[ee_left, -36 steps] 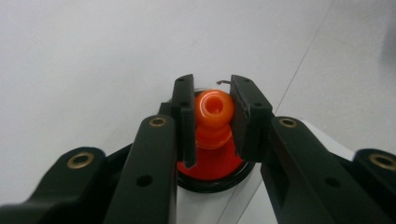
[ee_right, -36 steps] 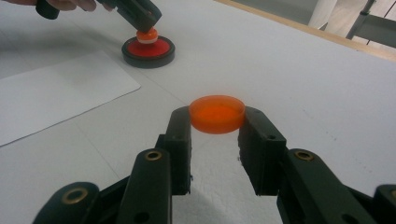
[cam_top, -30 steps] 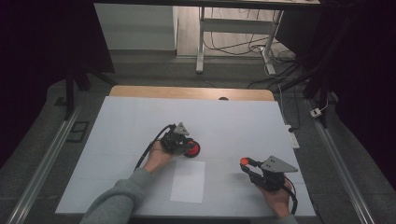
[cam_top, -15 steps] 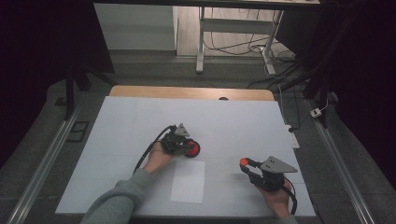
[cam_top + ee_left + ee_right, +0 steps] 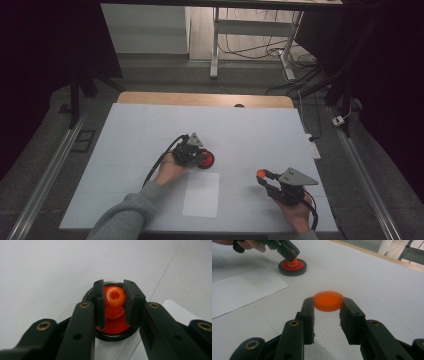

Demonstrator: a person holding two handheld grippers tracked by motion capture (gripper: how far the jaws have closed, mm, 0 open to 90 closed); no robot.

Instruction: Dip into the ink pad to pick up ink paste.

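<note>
While the left claw point(image 5: 113, 302) pinches an orange knob point(image 5: 113, 300) standing upright in a black-rimmed red dish point(image 5: 205, 160) near table point(image 5: 250, 130) centre, the right claw point(image 5: 328, 307) grips an orange disc point(image 5: 328, 300) by its edge, lying flat, at near right. 1 white sheet point(image 5: 201, 194) lies betw. them.

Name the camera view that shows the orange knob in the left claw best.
The left gripper view: the orange knob sits close up between the left claw's pads, above its black-rimmed red disc. The right gripper view shows it small and far off, mostly covered. In the high view it is too small to tell.
</note>
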